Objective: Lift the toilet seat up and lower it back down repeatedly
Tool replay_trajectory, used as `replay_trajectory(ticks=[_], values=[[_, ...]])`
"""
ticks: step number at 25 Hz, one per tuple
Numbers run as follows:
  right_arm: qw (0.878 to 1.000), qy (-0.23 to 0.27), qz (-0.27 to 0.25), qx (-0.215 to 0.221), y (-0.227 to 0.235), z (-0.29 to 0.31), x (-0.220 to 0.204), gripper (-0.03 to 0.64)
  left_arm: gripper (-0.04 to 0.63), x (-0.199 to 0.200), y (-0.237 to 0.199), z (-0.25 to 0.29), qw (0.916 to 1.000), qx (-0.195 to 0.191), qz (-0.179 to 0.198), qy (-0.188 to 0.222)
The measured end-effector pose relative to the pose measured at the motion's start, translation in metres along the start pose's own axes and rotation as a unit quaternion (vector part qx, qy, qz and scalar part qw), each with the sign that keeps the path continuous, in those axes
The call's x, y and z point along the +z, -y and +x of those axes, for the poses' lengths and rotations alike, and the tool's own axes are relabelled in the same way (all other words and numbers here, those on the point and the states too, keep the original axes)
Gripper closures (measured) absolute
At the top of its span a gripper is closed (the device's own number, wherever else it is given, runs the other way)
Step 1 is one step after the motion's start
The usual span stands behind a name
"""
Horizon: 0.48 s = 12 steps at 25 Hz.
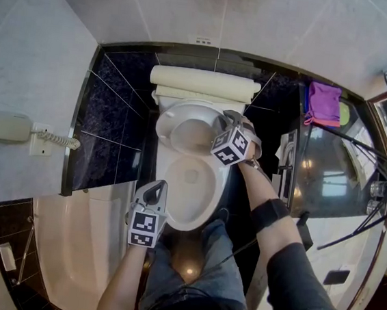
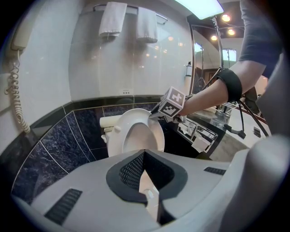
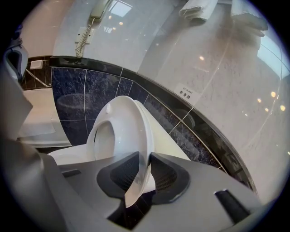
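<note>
At the back edge of the toilet bowl [image 1: 217, 188], the toilet seat [image 1: 163, 127] stands raised, its right rim pinched between the jaws of the right gripper [image 1: 230, 118]. The left gripper [image 1: 154, 193] hovers by the bowl's front left edge, jaws pressed together on nothing. For a clean lowering, hold the pinch firm and follow the hinge's arc, easing down so the seat doesn't slam.

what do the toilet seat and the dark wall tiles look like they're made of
The toilet seat: probably moulded plastic, glossy white, thin smooth edge with soft reflections. The wall tiles: likely polished stone or glazed ceramic, dark blue-black, mottled veining, mirror-like sheen.
</note>
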State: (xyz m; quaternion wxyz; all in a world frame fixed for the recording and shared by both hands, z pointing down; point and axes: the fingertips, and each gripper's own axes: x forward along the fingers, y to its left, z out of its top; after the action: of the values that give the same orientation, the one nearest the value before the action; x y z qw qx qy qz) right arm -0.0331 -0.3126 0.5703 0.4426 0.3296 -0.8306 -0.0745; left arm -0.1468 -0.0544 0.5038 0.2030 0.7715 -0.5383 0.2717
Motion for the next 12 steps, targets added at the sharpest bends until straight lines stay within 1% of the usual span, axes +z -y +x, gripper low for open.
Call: replay_trajectory(ticks=[5, 12], values=[[1.000, 0.000, -0.018, 0.000, -0.009, -0.012, 0.001, 0.515, 0.595, -0.015, 0.005, 0.001, 0.9999, -0.004, -0.010, -0.014], [0.999, 0.004, -0.047, 0.002, -0.038, -0.044, -0.004, 0.518, 0.595, -0.036, 0.021, 0.004, 0.9990, -0.019, -0.022, -0.033]])
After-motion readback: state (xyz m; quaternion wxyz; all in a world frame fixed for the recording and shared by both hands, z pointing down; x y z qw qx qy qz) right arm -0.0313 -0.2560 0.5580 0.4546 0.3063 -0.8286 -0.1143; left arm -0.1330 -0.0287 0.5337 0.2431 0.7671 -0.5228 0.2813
